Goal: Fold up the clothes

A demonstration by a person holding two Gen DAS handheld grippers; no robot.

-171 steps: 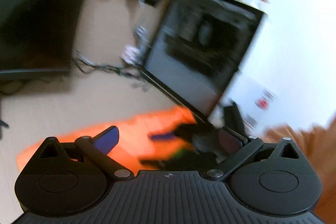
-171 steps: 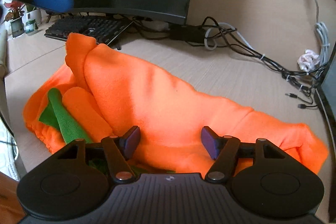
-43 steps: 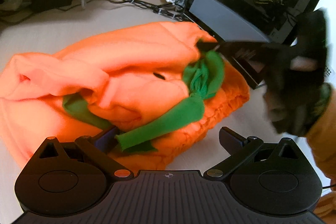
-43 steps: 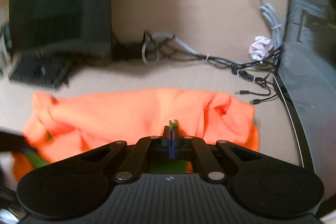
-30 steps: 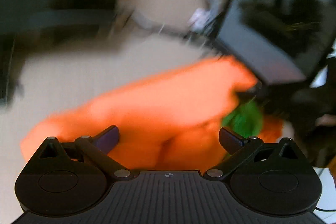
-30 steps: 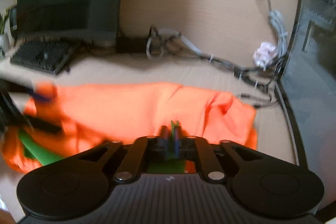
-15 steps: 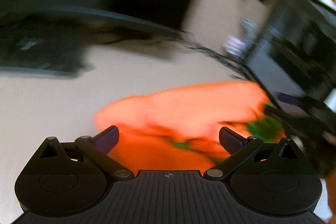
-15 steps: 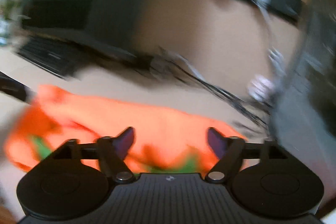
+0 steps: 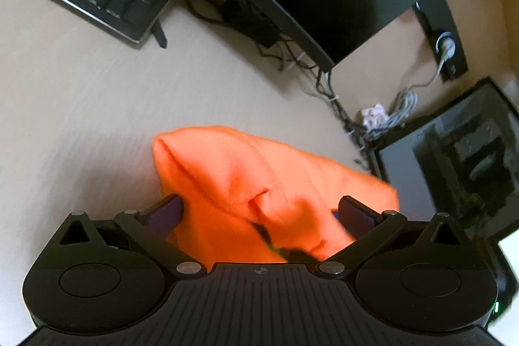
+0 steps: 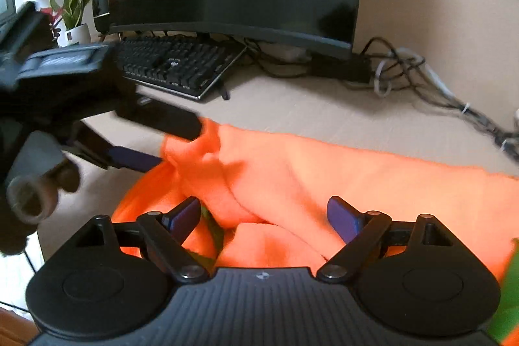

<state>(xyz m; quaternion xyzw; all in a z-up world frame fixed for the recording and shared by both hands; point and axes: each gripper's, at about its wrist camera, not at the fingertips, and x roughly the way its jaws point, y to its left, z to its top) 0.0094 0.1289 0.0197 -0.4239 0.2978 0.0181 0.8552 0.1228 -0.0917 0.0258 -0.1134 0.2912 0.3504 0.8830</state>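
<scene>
The bright orange fleece garment with green trim [image 10: 324, 171] lies bunched on the pale wood-grain desk [image 9: 97, 106], its mass running from about 9 o'clock to 3 o'clock across the right wrist view, with layers doubled over one another and a green strip showing at 4 o'clock. Whether that heap is a half-made fold or a loose pile, the pictures do not settle.

Risks, as I judge them: the fleece is thick and slack, so a pinch could take several layers at once and drag the whole bundle instead of one edge. The tangle of dark cables [image 10: 421, 80] at 2 o'clock and the black mechanical keyboard [image 10: 175, 67] at 11 o'clock sit near enough that a wide sweep of cloth could snag or shove them.

The left gripper [image 9: 259, 213] is tilted, pointing across the garment's near end, fingers spread wide with a fold of orange fleece lying between them, not yet clamped. In the right wrist view it reaches in from 9 o'clock, one finger over the cloth's raised corner and one under. The right gripper [image 10: 262, 213] hangs low over the middle of the garment, also wide apart, gripping nothing
</scene>
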